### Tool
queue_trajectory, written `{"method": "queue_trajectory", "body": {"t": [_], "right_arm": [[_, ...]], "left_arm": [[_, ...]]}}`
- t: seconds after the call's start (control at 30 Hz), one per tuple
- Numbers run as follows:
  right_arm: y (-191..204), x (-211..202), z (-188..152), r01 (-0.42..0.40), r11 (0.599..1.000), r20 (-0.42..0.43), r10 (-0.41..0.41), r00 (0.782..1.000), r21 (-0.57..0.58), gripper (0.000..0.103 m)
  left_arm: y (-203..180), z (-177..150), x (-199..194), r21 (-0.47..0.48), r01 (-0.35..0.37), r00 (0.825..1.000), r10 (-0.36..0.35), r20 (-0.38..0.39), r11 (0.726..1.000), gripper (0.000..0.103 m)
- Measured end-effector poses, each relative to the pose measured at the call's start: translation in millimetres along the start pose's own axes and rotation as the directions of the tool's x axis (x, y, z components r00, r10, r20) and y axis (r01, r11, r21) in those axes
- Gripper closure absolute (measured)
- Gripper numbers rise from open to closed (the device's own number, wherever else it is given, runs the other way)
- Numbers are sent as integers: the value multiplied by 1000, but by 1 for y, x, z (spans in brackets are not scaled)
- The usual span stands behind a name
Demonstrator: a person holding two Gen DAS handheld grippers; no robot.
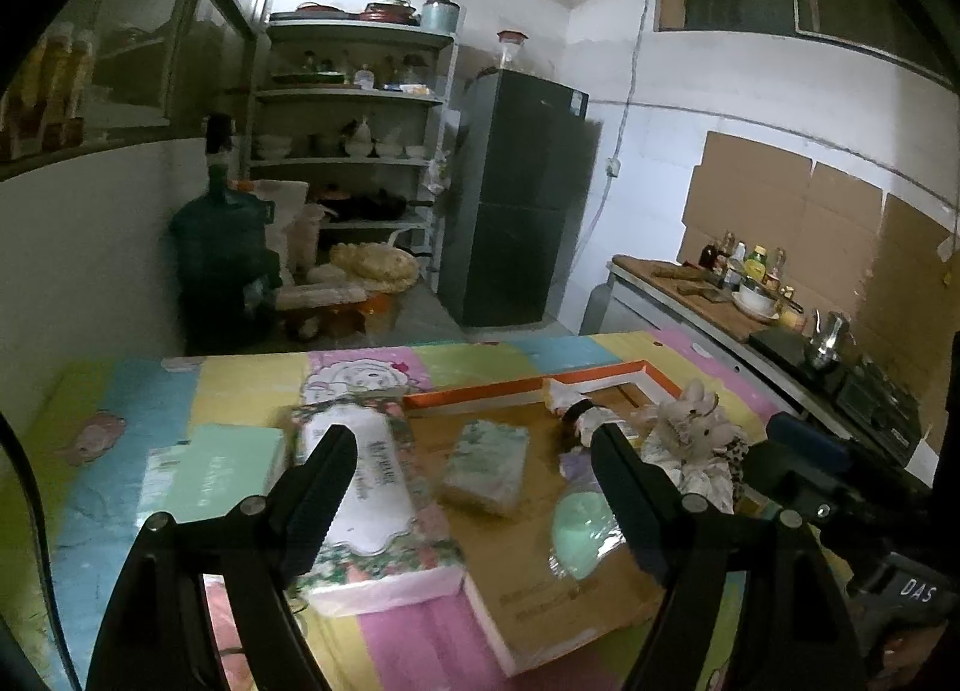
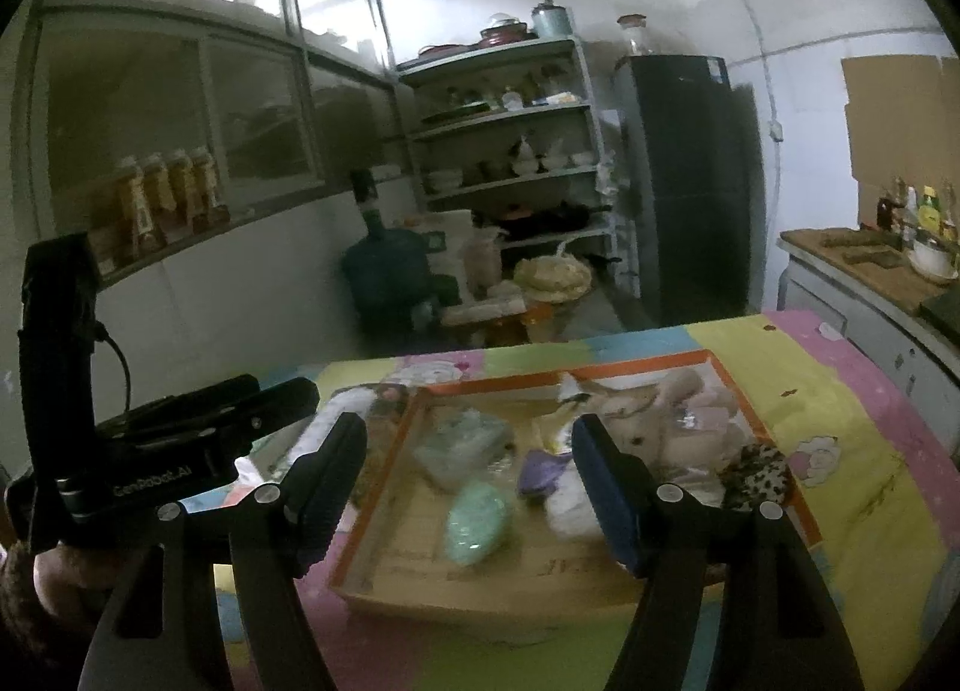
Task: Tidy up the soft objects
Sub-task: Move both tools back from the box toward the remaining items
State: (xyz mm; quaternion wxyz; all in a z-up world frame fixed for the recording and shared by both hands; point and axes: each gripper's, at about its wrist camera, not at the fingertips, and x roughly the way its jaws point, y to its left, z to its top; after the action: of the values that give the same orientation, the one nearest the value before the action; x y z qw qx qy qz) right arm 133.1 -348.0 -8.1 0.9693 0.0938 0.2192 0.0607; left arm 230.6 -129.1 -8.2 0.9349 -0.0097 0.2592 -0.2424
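Observation:
A shallow cardboard box with an orange rim lies on the colourful mat. In it are a wrapped greenish sponge pack, a mint-green soft pouch, a purple-and-white soft item and a beige plush rabbit. A floral tissue pack and a mint box lie left of the cardboard box. My left gripper hangs open above the box, nothing between its fingers. My right gripper is open too, above the box's near side.
The mat covers a table; a counter with bottles, a bowl and a kettle runs along the right. A dark fridge, a shelf rack of dishes and a water jug stand beyond the table's far edge.

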Motion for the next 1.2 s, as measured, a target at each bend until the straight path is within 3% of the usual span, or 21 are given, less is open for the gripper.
{"method": "queue_trajectory", "body": {"t": [0.37,0.67,0.97,1.2], "right_arm": [[50,-2,-3,-40,999,-8,39,999,-30,30],[94,5,-13,-76,996,-34,74,997,-53,30],[149,33,-40,-145,988,-138,137,981,-48,30],[185,70,-72,-165,985,-253,171,952,47,30]], "left_arm": [[42,-5,-40,-37,-53,997,55,48,998,23],[93,-11,-76,-79,-134,986,141,94,988,23],[151,-27,-107,-155,-200,970,218,110,967,23],[178,-39,-118,-181,-225,964,246,101,957,23]]}}
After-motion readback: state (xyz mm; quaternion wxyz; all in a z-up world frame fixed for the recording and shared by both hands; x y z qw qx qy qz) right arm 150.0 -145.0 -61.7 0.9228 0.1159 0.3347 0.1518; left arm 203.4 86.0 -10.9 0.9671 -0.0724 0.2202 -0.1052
